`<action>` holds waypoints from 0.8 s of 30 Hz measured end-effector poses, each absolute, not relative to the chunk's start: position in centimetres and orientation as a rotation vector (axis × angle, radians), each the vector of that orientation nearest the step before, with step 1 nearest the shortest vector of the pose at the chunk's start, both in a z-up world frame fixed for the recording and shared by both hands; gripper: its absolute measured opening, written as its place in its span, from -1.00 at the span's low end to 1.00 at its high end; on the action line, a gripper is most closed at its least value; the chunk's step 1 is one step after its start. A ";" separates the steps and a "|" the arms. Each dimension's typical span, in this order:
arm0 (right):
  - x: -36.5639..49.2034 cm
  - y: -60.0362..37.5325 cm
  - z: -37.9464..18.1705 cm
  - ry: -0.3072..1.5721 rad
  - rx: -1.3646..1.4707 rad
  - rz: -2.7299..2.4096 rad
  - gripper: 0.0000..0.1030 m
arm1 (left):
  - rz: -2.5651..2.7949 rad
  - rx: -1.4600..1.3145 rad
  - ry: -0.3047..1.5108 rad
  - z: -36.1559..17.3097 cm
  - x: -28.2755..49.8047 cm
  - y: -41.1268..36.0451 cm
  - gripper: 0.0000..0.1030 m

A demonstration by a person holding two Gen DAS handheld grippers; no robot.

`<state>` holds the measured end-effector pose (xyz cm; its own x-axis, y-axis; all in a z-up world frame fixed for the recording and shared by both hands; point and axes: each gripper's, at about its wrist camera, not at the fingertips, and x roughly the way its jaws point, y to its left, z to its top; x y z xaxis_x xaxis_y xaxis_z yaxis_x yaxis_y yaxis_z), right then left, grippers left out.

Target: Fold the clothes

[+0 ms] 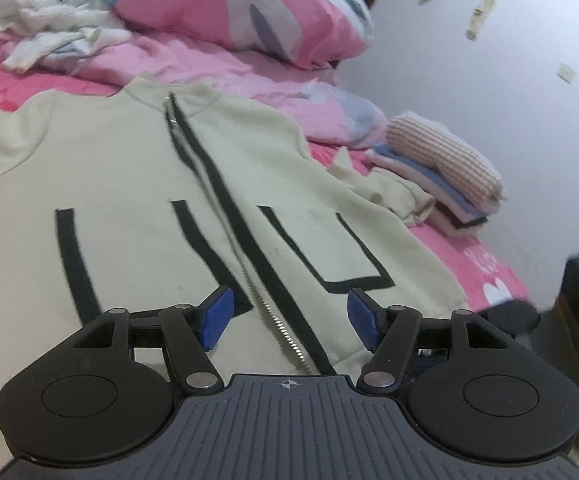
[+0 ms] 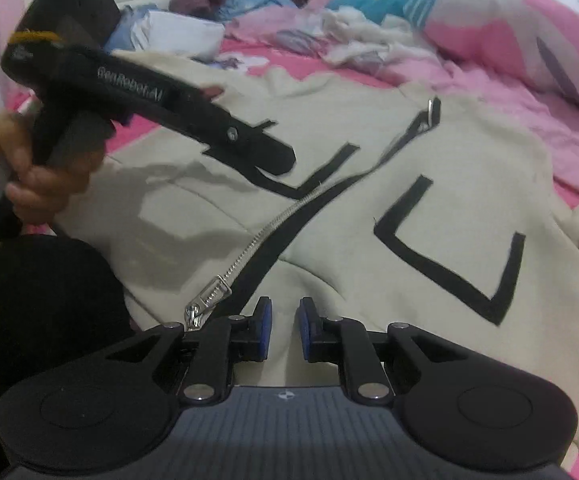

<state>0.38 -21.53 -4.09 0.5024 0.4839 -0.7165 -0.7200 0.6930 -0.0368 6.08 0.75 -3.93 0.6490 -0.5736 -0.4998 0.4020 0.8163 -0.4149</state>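
I see a cream jacket (image 1: 137, 184) with black stripes and a metal zipper (image 2: 249, 248) lying flat on the pink bed (image 1: 485, 268), collar away from me, hem nearest. My left gripper (image 1: 289, 316) hovers with fingers wide apart, holding nothing; my right gripper (image 2: 285, 328) has fingers slightly parted, holding nothing.

Matt cream cloth jacket (image 1: 137, 184), metal zip (image 2: 257, 236)

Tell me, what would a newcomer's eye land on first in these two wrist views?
The cream zip-up jacket with black stripes, spread flat across the pink bed, fills both views. In the right wrist view the left gripper hangs above it, while the right gripper sits slightly open at the hem. A folded stack lies near the wall.
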 end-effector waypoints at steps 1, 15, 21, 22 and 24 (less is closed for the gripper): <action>0.5 -21.7 -3.5 0.750 -0.349 0.738 -0.70 | -0.576 -0.261 0.655 -4.0 6.0 0.4 0.31; 16.5 -18.3 4.1 0.684 -0.219 0.563 -0.69 | -0.590 -0.153 0.756 -6.4 8.4 -1.3 0.31; 26.6 -14.2 -0.8 0.781 -0.226 0.458 -0.69 | -0.620 -0.151 0.732 -6.9 8.2 -1.1 0.34; 27.9 -14.2 -1.4 0.804 -0.187 0.448 -0.69 | -0.627 -0.163 0.730 -6.9 8.2 -1.0 0.36; 29.9 -14.3 -2.5 0.848 -0.128 0.436 -0.69 | -0.640 -0.190 0.728 -7.1 8.4 -0.7 0.37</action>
